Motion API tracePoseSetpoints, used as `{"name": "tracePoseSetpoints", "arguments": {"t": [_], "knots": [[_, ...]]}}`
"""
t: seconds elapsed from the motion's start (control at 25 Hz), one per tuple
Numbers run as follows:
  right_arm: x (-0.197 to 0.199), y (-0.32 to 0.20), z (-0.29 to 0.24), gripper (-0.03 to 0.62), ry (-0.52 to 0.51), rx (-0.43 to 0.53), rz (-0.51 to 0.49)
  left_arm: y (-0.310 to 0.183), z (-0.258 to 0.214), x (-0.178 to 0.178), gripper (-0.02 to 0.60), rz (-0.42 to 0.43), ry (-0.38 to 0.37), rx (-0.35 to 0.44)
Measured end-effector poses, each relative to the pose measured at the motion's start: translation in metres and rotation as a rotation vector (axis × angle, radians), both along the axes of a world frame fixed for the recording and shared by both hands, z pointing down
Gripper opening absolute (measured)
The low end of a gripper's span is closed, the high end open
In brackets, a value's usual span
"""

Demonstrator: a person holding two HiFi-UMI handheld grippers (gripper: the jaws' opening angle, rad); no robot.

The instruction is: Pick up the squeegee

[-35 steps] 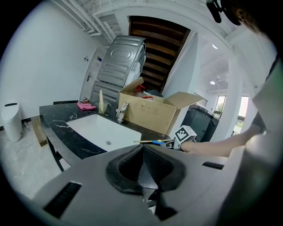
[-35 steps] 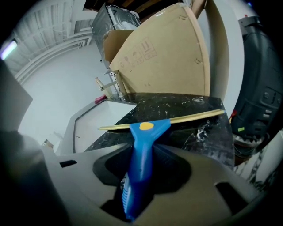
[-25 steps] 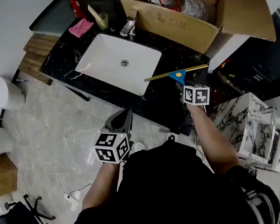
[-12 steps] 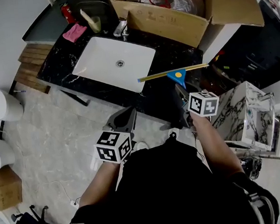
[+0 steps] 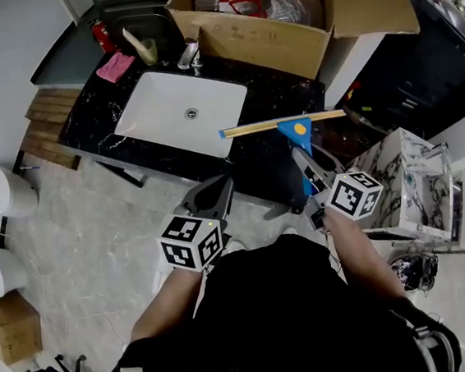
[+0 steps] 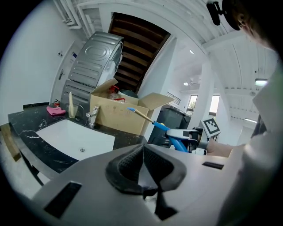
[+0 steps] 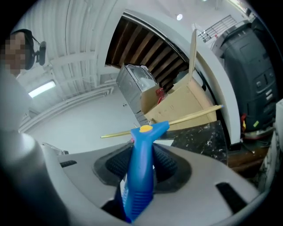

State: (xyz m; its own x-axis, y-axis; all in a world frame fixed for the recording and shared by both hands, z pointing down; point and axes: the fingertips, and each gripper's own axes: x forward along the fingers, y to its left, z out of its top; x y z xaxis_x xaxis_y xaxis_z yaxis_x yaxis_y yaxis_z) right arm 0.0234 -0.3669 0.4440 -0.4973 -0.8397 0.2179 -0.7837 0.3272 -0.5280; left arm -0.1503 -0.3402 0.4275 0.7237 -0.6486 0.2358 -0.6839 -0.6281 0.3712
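Note:
The squeegee [image 5: 298, 137] has a blue handle and a long yellow blade bar; it hangs in the air over the front edge of the black counter [image 5: 276, 94]. My right gripper [image 5: 310, 173] is shut on its blue handle [image 7: 140, 172], blade end pointing away from me. In the left gripper view the squeegee [image 6: 152, 122] shows to the right, held up. My left gripper [image 5: 217, 197] is shut and empty, hovering over the floor in front of the counter, to the left of the right one.
A white sink [image 5: 182, 112] is set in the counter, with a tap [image 5: 190, 55], a pink cloth [image 5: 115, 66] and a cup [image 5: 147, 48] behind it. A large open cardboard box [image 5: 281, 19] stands at the back right. Marble-patterned boxes [image 5: 406, 183] sit to my right.
My right gripper has lifted the squeegee off the counter and drawn it back toward me, turning as it rose. The left gripper rose a little.

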Motion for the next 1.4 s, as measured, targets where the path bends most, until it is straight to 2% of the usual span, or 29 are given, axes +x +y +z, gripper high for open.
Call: {"name": "tracePoseSetpoints", "arguments": {"t": [0.16, 0.36, 0.64, 0.8, 1.4], "knots": [[0.007, 0.012, -0.013, 0.144, -0.051, 0.017, -0.015, 0.003, -0.018, 0.012, 0.018, -0.017, 0.029, 0.035], [0.02, 0.029, -0.033, 0.144, -0.06, 0.078, -0.055, 0.012, -0.027, 0.028, 0.018, -0.069, 0.046, 0.049], [0.057, 0.053, -0.041, 0.144, -0.085, 0.101, -0.098, 0.031, -0.026, 0.073, 0.018, -0.097, 0.046, 0.044], [0.079, 0.068, -0.038, 0.144, -0.128, 0.086, -0.114, 0.04, -0.02, 0.083, 0.018, -0.144, 0.067, -0.002], [0.143, 0.134, -0.033, 0.144, -0.148, 0.1, -0.196, 0.114, -0.026, 0.152, 0.018, -0.185, 0.01, 0.043]]}}
